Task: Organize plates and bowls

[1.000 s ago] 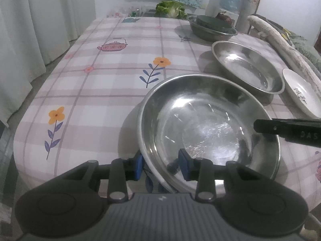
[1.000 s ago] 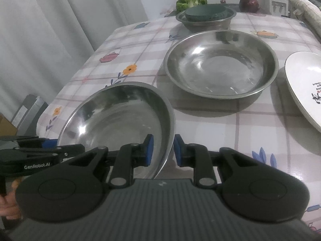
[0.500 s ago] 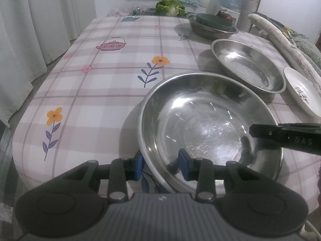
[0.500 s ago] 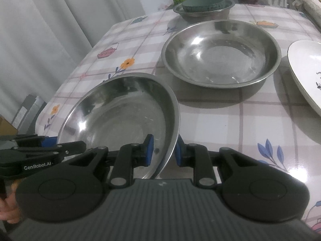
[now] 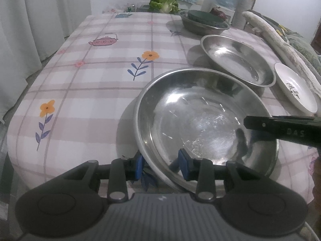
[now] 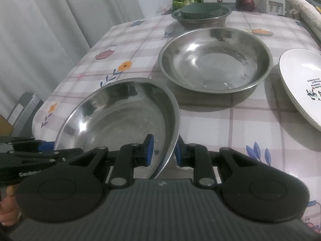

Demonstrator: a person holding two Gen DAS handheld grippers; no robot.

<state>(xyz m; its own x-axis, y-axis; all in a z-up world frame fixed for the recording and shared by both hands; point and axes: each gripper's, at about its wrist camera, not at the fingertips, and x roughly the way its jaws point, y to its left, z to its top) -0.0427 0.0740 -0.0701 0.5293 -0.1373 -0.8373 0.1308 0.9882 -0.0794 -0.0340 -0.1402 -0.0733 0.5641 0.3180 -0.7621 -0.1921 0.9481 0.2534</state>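
Between the blue pads of the left gripper (image 5: 161, 163): near rim of the steel basin (image 5: 200, 118), pinched. Right gripper (image 6: 163, 149) likewise clamped on the opposite rim, one pad inside, one outside. Basin gripped at both sides above the near end of the checked tablecloth (image 5: 90, 92); tilted in the right wrist view, underside hidden, contact with the cloth not confirmable. Just beyond: second steel basin (image 6: 215, 58), empty, nothing nested in it. Beside that: white plate (image 6: 301, 84), loose, unstacked. At the far end: smaller steel bowl (image 6: 201, 17) already carrying a dark green dish (image 6: 200, 10). Assessment: one nesting apparently done; gripped basin, second basin and plate outstanding. Early-to-middle stage.
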